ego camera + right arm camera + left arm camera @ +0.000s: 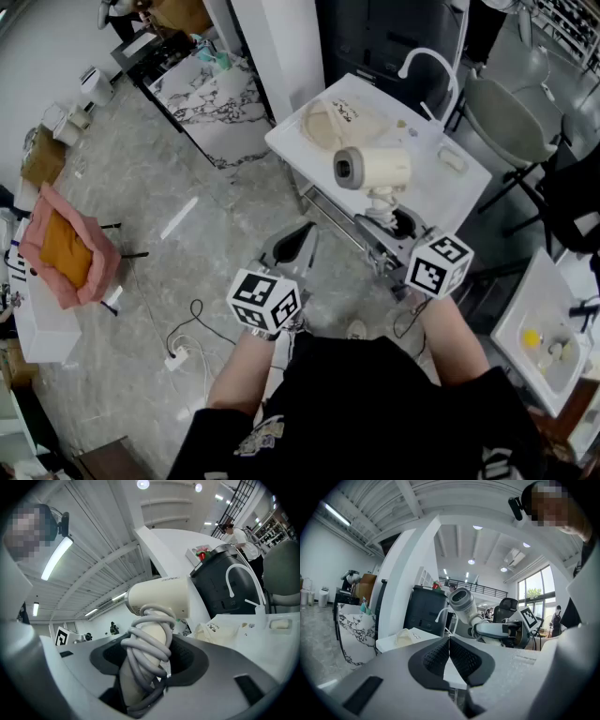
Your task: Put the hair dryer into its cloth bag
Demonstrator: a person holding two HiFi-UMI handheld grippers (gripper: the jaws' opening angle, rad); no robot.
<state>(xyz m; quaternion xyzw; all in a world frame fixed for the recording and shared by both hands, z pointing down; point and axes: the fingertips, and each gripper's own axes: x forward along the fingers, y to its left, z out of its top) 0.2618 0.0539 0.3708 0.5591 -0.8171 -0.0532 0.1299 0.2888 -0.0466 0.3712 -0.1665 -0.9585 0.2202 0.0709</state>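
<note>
Left tongs [449, 644]: closed with nothing between them, the pads meeting. You hold them low in front of you, before the edge of the counter [441, 192].
Right tongs [147, 656]: you grip the hair dryer [373, 169] by its handle, and the jaws stand partly apart around it.
Cord [145, 639]: grey, wound several times around the handle, so it does not hang loose.
Hair dryer: it is in the air above the near part of the counter, the barrel about level, touching nothing else.
Cloth bag [333, 122]: cream, lying crumpled on the far left part of the counter, beyond the dryer and apart from it. I cannot tell if its mouth is open.
Done: the dryer is lifted and its cord is tidy.
Left to do: it seems you must open the bag, likely with your free left tongs, and slide the dryer inside.
</note>
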